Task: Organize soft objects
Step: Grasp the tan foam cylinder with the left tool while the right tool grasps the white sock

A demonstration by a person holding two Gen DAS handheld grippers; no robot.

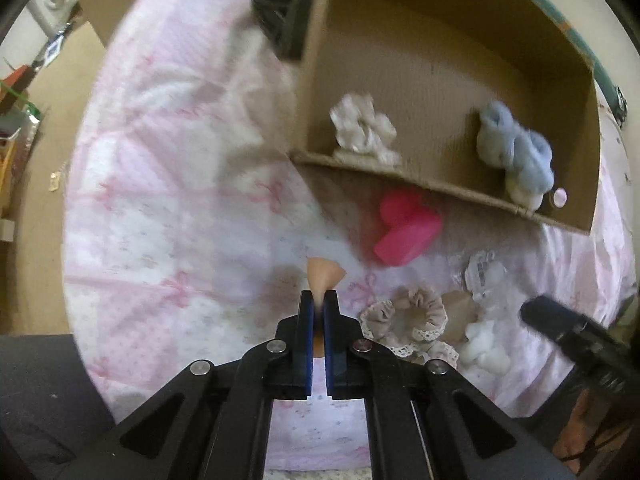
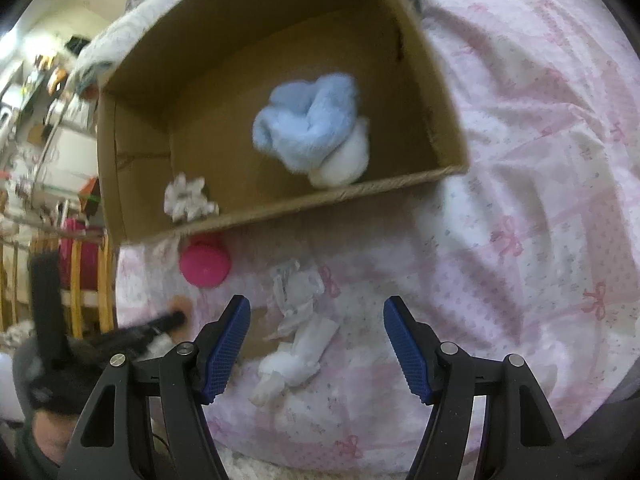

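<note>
Bed covered in a pink-and-white quilted spread with little bows (image 1: 168, 200), open brown cardboard box (image 1: 440, 60) lying on it; dark grey fabric bundle (image 1: 276, 4) bunched just outside the box's left wall; inside the box, a white crinkly fabric flower (image 1: 362, 126) at the left end near the front wall, then a fluffy light-blue and white rolled sock bundle (image 1: 516, 152) toward the right end; blurry all round, so fine detail hard to call.

Out on the spread, just in front of the box wall: hot-pink heart-shaped squishy thing (image 1: 406, 228); nearer the camera, a beige lace-trimmed fabric scrunchie (image 1: 412, 320), then a crumpled clear plastic wrapper (image 1: 482, 276) with a small white soft lump (image 1: 484, 346) just below it.

Left gripper (image 1: 319, 300) with jaws pressed nearly together, pinching a small peach-coloured soft piece (image 1: 323, 274) that pokes out past the blue pads, held above the spread, short of the box.

Right gripper (image 2: 316, 344) with jaws spread wide, nothing between the blue ribbed pads, hovering over the wrapper and white lump; same gripper seen as a dark blur at the right edge of the left wrist view, past the white lump.
</note>
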